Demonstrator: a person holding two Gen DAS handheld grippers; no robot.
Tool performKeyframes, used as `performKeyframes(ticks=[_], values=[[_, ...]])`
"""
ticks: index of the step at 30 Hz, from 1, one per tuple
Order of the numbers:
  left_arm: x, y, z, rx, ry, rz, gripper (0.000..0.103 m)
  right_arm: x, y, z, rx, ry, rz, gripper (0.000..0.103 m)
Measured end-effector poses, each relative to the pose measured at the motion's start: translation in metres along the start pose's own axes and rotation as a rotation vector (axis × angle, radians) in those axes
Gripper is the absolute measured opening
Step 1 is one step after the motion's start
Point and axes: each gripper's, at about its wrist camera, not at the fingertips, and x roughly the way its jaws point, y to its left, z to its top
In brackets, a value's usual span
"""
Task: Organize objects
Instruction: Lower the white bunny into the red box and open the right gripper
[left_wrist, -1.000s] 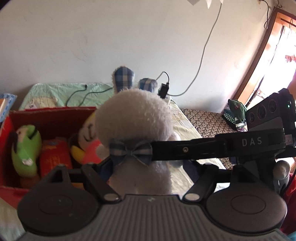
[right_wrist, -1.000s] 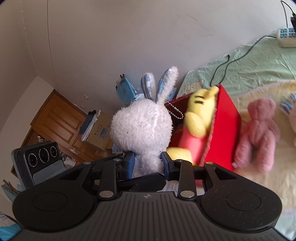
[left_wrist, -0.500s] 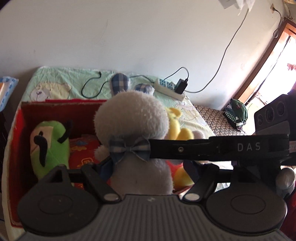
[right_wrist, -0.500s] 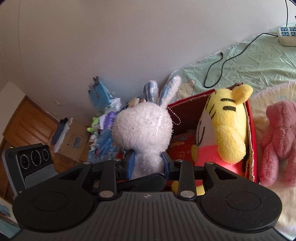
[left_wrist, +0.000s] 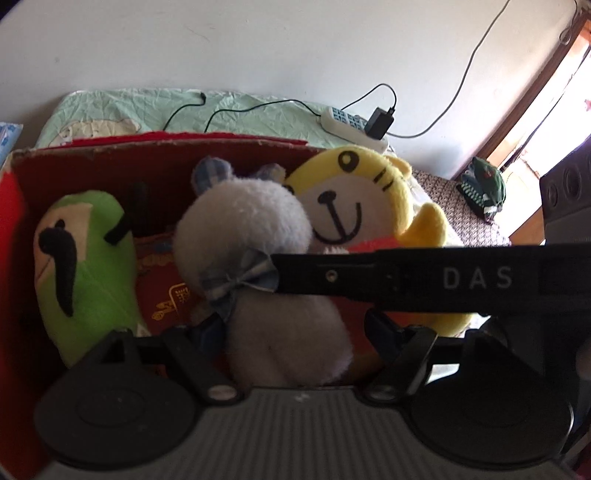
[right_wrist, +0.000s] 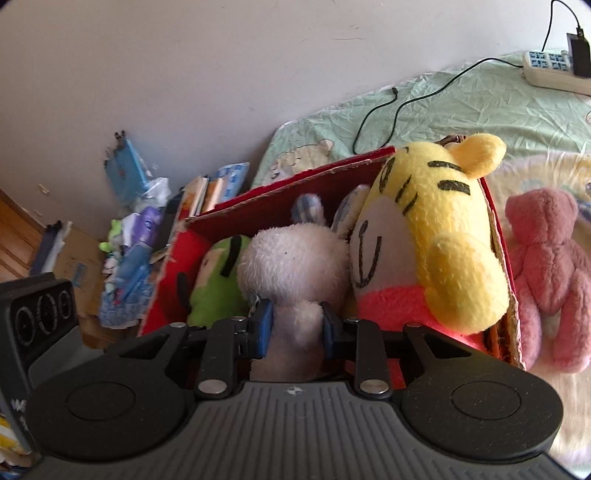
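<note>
A white bunny plush (left_wrist: 243, 221) with a plaid bow sits low inside the red cardboard box (left_wrist: 147, 147), between a green plush (left_wrist: 85, 258) and a yellow tiger plush (left_wrist: 351, 192). My right gripper (right_wrist: 295, 325) is shut on the bunny (right_wrist: 291, 266) just below its head. In the left wrist view one of its fingers (left_wrist: 332, 277) crosses as a black bar. My left gripper (left_wrist: 297, 332) is open, with one finger on each side of the bunny's body. The bunny's lower half is hidden behind the gripper bodies.
The box (right_wrist: 295, 184) stands on a bed with a pale green sheet. A pink teddy (right_wrist: 546, 273) lies just right of it. A power strip (right_wrist: 554, 70) and cables lie near the wall. Books and clutter (right_wrist: 136, 236) are piled left of the bed. A red packet (left_wrist: 162, 291) lies in the box.
Both grippers have come forward and down with the bunny, from above the box edge into the box. The bunny now presses against the tiger plush.
</note>
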Motion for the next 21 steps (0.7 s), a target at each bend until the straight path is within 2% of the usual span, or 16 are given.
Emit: performKeyframes(ticks=[4, 12, 21], values=[[0.006, 0.002, 0.002, 0.004, 0.025, 0.013, 0.076, 0.007, -0.006, 0.001, 0.02, 0.008, -0.014, 0.027], [0.008, -0.003, 0.003, 0.029, 0.057, 0.063, 0.077, 0.007, -0.007, -0.004, 0.021, -0.001, -0.018, 0.029], [0.012, -0.015, 0.004, 0.069, 0.067, 0.156, 0.092, 0.001, -0.008, -0.007, 0.035, -0.007, -0.017, 0.032]])
